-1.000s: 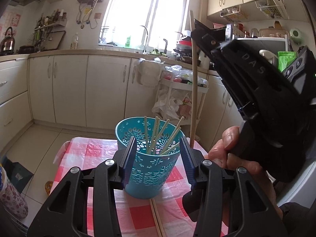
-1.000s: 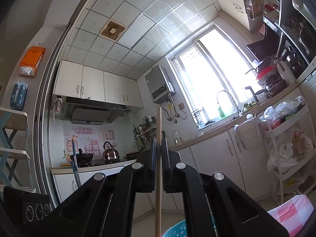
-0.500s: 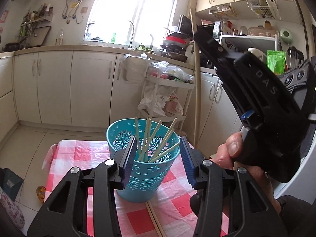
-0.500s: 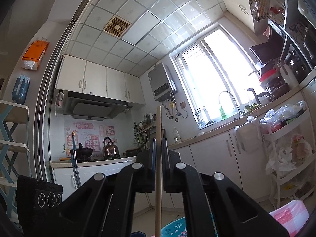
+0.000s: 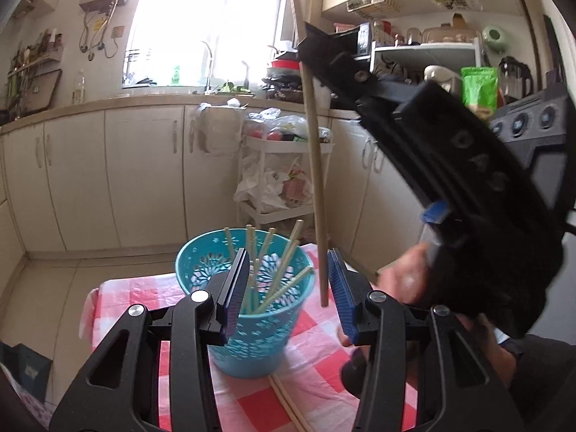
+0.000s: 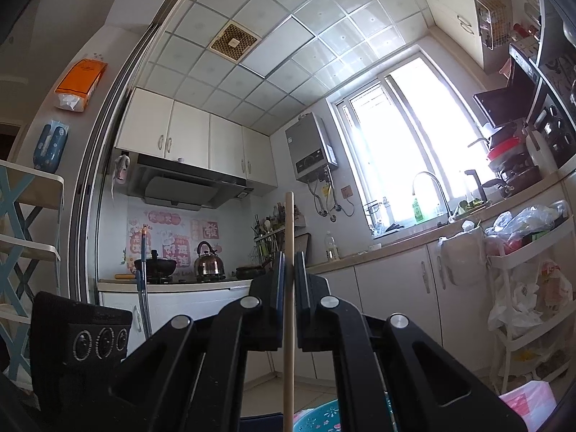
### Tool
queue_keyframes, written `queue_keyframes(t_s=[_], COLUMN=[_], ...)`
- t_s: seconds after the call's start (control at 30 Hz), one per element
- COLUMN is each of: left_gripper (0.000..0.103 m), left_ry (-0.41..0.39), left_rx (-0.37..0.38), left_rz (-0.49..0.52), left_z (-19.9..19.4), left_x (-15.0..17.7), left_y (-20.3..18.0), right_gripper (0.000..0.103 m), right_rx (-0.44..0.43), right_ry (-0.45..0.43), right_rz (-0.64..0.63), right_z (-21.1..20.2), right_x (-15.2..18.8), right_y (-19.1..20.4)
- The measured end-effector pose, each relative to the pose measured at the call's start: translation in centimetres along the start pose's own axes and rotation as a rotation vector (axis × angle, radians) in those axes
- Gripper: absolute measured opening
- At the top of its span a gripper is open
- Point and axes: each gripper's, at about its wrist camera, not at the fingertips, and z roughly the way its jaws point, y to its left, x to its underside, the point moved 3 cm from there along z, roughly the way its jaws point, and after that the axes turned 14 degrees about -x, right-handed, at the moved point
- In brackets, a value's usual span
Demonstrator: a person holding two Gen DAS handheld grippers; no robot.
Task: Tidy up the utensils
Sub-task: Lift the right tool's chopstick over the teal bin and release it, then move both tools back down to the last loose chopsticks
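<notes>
Wooden and pale, a single chopstick (image 6: 289, 288) is standing nearly upright between the jaws of the right gripper (image 6: 289, 270), which are closing tight on its shaft. Seen from the left wrist, its lower tip is hanging in the air just beside the rim of the turquoise basket (image 5: 248, 338), not yet over the opening. The left gripper (image 5: 284, 288) is hovering close in front of that basket with its jaws spread wide and holding nothing; the basket is showing between them, and whether either jaw is touching it cannot be told. Several chopsticks (image 5: 273, 280) are already leaning inside the basket, fanned against its wall. More chopsticks (image 5: 288, 403) are lying on the pink-checked surface (image 5: 316, 345) at the basket's foot, partly hidden by the left gripper. The drop looks likely to miss if the stick is released where it hangs, since the tip sits outside the rim and would land on the cloth. A knock against the light plastic basket could also tip it, spilling what is already sorted.
</notes>
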Motion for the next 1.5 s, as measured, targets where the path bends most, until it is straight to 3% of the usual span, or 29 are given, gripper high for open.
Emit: queue_keyframes(t_s=[0.1, 0.27, 0.43, 0.57, 0.83, 0.97, 1.13, 1.33, 1.4, 1.5], left_gripper=[0.043, 0.043, 0.049, 0.050, 0.054, 0.055, 0.057, 0.059, 0.060, 0.064], left_ry=[0.030, 0.159, 0.132, 0.103, 0.073, 0.066, 0.060, 0.070, 0.078, 0.091], left_rx=[-0.068, -0.108, -0.117, -0.129, -0.155, -0.158, -0.158, -0.156, -0.162, -0.173], left_rz=[0.018, 0.014, 0.006, -0.011, -0.026, -0.020, -0.008, -0.013, -0.016, -0.023], left_z=[2.8, 6.2, 3.8, 1.7, -2.6, -4.3, -6.7, -9.1, -9.7, -10.7], left_x=[-0.8, 0.6, 2.2, 2.6, 2.3, 2.5, 3.1, 4.2, 4.6, 5.2], left_y=[0.8, 1.8, 2.3, 2.4, 1.7, 1.1, 0.2, 0.1, 0.2, 0.4], right_gripper=[0.006, 0.006, 0.008, 0.022, 0.030, 0.036, 0.051, 0.067, 0.077, 0.078], right_rx=[0.028, 0.085, 0.123, 0.151, 0.195, 0.208, 0.238, 0.305, 0.349, 0.409], right_ry=[0.035, 0.116, 0.186, 0.186, 0.155, 0.184, 0.275, 0.456, 0.536, 0.656], right_rz=[-0.009, 0.010, 0.033, 0.056, 0.115, 0.132, 0.171, 0.240, 0.256, 0.268], right_z=[0.7, 0.9, -0.8, -2.7, -8.3, -10.8, -12.6, -12.8, -12.6, -12.3], right_x=[0.9, 3.3, 5.2, 4.8, 2.8, 2.9, 4.7, 7.9, 9.1, 10.8], right_y=[-1.0, -2.5, -3.1, -2.9, -0.4, 1.7, 3.6, 4.5, 4.6, 4.7])
